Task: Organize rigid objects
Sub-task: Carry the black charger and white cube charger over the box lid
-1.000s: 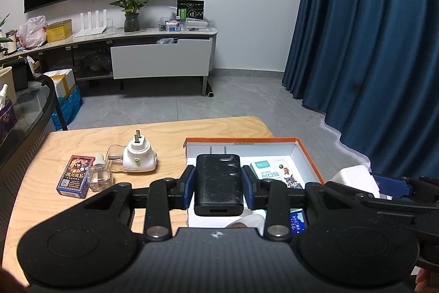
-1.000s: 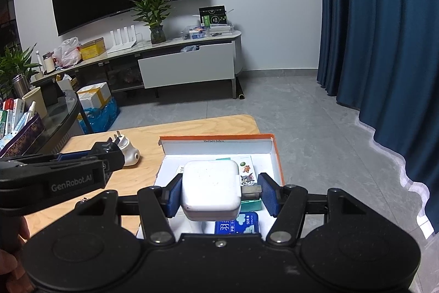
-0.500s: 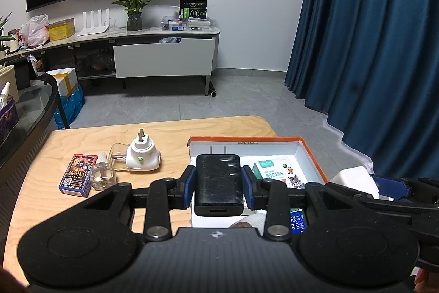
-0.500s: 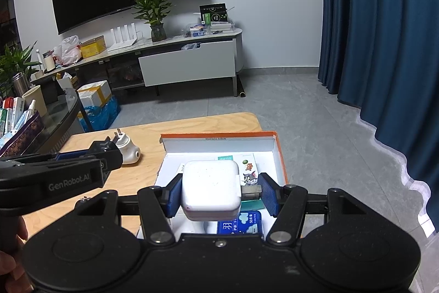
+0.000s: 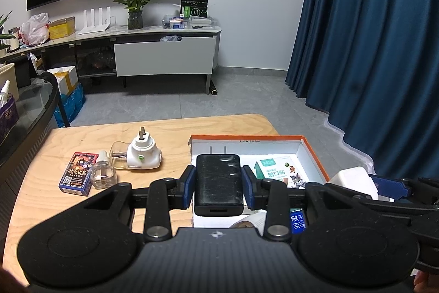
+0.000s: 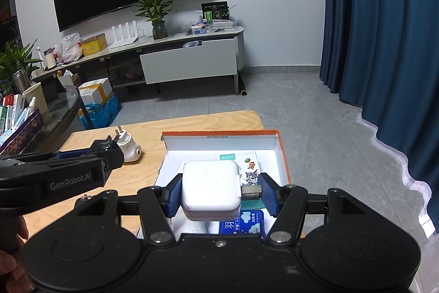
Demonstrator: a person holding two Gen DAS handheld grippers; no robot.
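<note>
My left gripper (image 5: 218, 185) is shut on a black charger (image 5: 218, 183), prongs forward, held over the near left part of the orange-rimmed white box (image 5: 247, 138). My right gripper (image 6: 216, 192) is shut on a white charger (image 6: 210, 187), held above the same box (image 6: 284, 155). The right gripper and its white charger also show in the left wrist view (image 5: 354, 180), at the box's right. The left gripper shows in the right wrist view (image 6: 82, 158), left of the box.
In the box lie a plaster pack (image 5: 279, 172) and a blue pack (image 6: 242, 221). On the wooden table (image 5: 82, 139) left of the box are a white plug-in device (image 5: 142, 154), a small clear bottle (image 5: 103, 172) and a card box (image 5: 78, 173). A glass table (image 5: 33, 106) stands at left.
Both grippers have drifted slightly, keeping their chargers over the box. The grips have not changed.
</note>
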